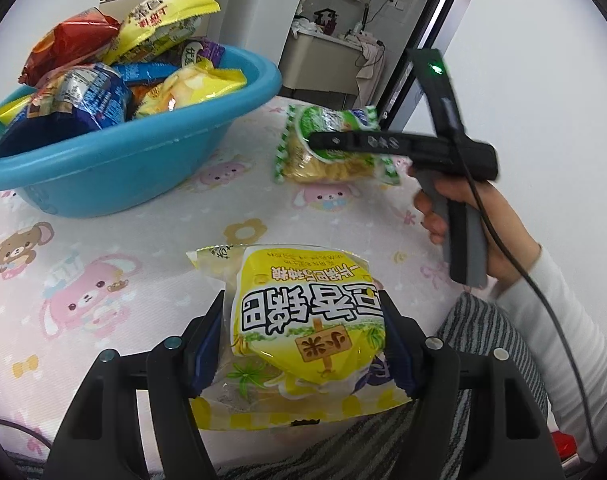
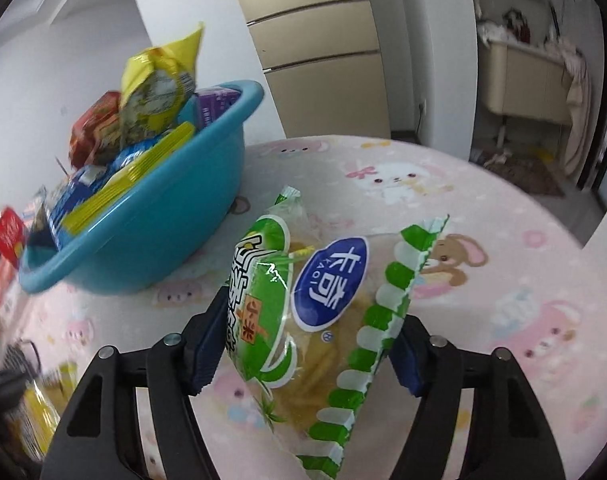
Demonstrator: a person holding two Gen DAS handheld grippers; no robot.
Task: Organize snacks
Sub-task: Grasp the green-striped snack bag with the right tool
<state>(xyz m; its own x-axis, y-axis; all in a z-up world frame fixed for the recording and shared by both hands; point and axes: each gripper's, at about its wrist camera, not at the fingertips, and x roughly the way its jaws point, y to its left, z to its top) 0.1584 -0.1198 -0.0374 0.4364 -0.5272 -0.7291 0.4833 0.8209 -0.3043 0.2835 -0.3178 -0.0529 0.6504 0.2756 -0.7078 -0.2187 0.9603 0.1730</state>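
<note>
While a blue basin (image 1: 115, 168) heaped with snack bags sits at the far left of a desk (image 1: 103, 248) covered in a pink cartoon-animal cloth, each handheld gripper holds a snack. The left gripper (image 1: 305, 344) has its jaws clamped on a yellow snack packet (image 1: 307, 320), held just above the near edge of the desk. The right gripper (image 2: 303, 344), gripped by a person's hand (image 1: 475, 228) in a white sleeve, has jaws pressed on both sides of a green snack packet (image 2: 315, 320), tilted, right of the basin and apart from it.
</note>
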